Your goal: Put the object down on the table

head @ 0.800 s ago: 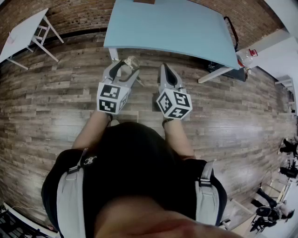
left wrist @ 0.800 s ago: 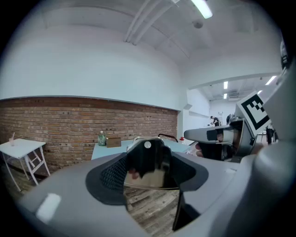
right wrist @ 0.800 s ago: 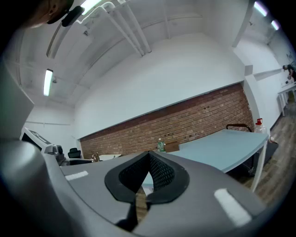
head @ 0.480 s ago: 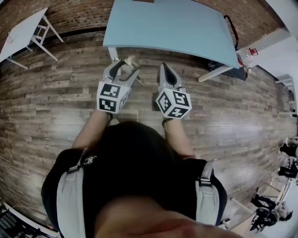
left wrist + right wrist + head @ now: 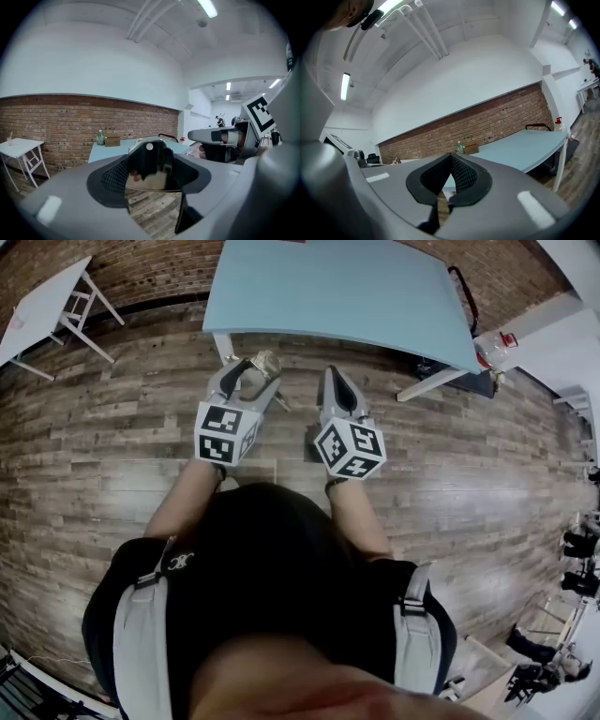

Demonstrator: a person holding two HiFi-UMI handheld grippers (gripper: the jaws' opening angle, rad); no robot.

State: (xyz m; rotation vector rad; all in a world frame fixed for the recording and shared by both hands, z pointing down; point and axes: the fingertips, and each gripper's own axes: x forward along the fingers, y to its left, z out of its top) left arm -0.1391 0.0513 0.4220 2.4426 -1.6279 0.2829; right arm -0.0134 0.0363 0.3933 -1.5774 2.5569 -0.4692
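Observation:
My left gripper [image 5: 249, 369] is shut on a shiny metal cup [image 5: 263, 363], held in the air over the wooden floor just short of the light blue table [image 5: 347, 287]. In the left gripper view the cup [image 5: 150, 165] fills the gap between both dark pads, and its mirror surface reflects the room. My right gripper [image 5: 334, 378] hovers beside it to the right, shut with nothing between its pads [image 5: 459, 174]. The blue table [image 5: 525, 145] lies ahead of both grippers.
A green bottle [image 5: 100, 138] and a cardboard box [image 5: 112, 140] stand at the blue table's far end, by the brick wall. A small white table [image 5: 42, 301] stands at the left. A red-capped bottle [image 5: 507, 339] and dark chair [image 5: 461, 298] are at the table's right.

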